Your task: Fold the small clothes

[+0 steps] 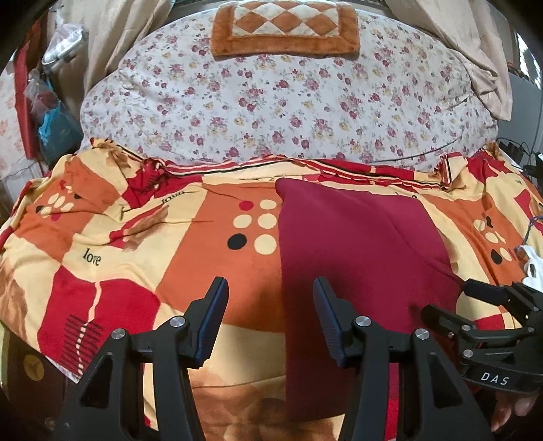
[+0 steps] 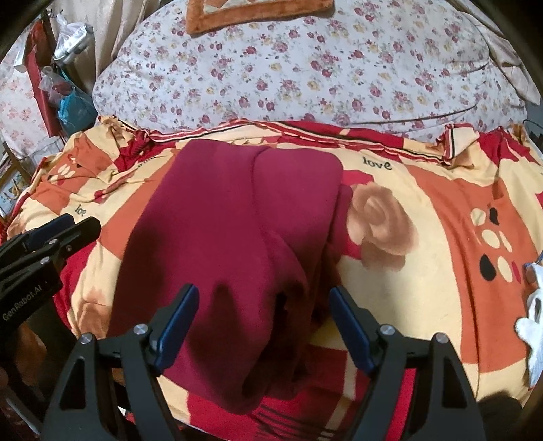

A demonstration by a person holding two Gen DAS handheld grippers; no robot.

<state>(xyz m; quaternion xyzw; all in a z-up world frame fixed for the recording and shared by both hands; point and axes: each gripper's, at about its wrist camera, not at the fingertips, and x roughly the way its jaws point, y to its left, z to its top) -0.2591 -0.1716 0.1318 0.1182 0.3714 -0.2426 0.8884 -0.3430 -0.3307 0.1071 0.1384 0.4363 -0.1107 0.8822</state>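
Note:
A dark red garment (image 1: 353, 257) lies folded lengthwise on the patterned bedspread (image 1: 142, 244). In the right wrist view the garment (image 2: 224, 237) runs from the bed's near edge toward the pillow, with a fold line down its middle. My left gripper (image 1: 269, 298) is open and empty, above the garment's near left edge. My right gripper (image 2: 263, 305) is open and empty, over the garment's near end. The right gripper also shows at the right edge of the left wrist view (image 1: 451, 302). The left gripper shows at the left edge of the right wrist view (image 2: 71, 224).
A large floral quilt (image 1: 278, 101) is piled behind the bedspread, with an orange checked mat (image 1: 285, 27) on top. A white cloth (image 2: 532, 325) lies at the bed's right edge. Bags and clutter (image 1: 51, 112) hang at the far left. Beige curtains (image 1: 475, 44) hang behind.

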